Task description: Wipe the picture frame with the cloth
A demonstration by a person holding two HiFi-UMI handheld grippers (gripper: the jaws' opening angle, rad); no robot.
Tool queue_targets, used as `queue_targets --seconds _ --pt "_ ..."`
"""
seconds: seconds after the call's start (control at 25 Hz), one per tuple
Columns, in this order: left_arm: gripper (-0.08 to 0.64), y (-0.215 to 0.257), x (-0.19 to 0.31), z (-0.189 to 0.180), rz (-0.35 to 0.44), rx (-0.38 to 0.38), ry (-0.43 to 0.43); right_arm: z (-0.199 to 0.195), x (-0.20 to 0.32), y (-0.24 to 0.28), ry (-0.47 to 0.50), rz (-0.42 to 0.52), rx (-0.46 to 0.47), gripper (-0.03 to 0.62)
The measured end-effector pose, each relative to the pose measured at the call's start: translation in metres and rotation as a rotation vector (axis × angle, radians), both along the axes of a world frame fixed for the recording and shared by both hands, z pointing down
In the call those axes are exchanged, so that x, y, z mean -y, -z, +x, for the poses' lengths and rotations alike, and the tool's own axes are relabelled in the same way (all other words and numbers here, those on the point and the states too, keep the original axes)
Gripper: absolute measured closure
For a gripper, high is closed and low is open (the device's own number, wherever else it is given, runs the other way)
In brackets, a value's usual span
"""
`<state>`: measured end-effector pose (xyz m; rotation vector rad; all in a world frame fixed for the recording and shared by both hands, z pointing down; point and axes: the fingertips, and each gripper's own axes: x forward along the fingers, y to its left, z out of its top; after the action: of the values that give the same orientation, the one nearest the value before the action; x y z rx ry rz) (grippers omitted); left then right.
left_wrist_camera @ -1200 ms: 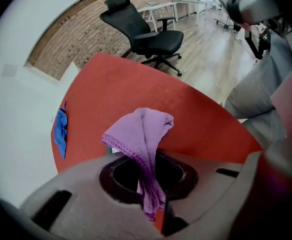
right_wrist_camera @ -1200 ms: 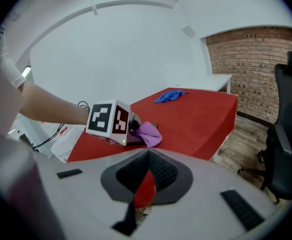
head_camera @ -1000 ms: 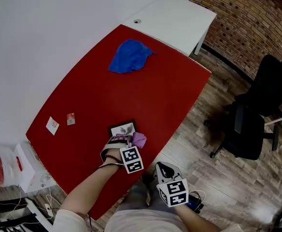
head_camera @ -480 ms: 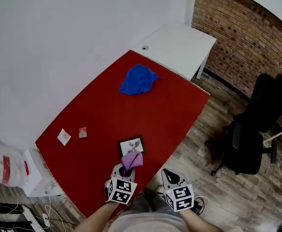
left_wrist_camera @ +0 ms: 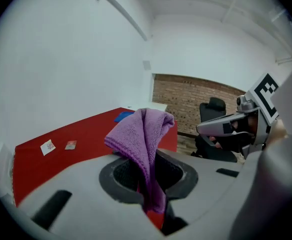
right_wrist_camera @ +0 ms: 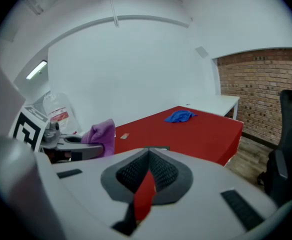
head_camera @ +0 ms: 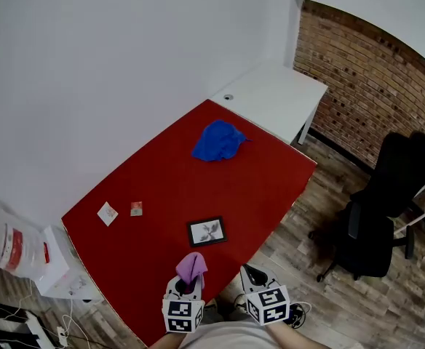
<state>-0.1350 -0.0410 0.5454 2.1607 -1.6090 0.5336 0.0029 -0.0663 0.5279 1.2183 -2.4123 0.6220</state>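
Had fuzzy purple cloth [left_wrist_camera: 145,134] pinched in left gripper [head_camera: 188,287], right gripper [head_camera: 252,274] closed empty, probably needed reaching black-rimmed picture frame [head_camera: 207,231].

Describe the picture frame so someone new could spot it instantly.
Find the red table against the white wall. Near its front edge, just beyond the purple cloth in the left claw, lies the picture frame. It is the only dark-bordered rectangle; the blue cloth is crumpled, the two cards tiny.

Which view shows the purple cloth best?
The left gripper view: the purple cloth fills the centre, clamped in the jaws of the left gripper. The head view shows it small; the right gripper view shows only one side.
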Motion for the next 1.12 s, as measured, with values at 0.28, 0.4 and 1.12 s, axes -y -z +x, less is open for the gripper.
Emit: queue_targets --seconds 0.28,0.4,1.12 --pt "0.506 0.004 -0.007 -0.003 0.017 -0.01 0.016 -0.011 -0.005 0.005 -0.004 0.027 -0.013 0.588" --pt "0.506 0.004 -0.01 -0.004 0.02 -0.022 0.028 -0.01 -0.006 0.006 -0.009 0.033 -0.017 0.588" --pt "0.506 0.005 -0.026 0.004 0.022 -0.033 0.014 -0.006 -0.022 0.006 -0.029 0.057 -0.052 0.589"
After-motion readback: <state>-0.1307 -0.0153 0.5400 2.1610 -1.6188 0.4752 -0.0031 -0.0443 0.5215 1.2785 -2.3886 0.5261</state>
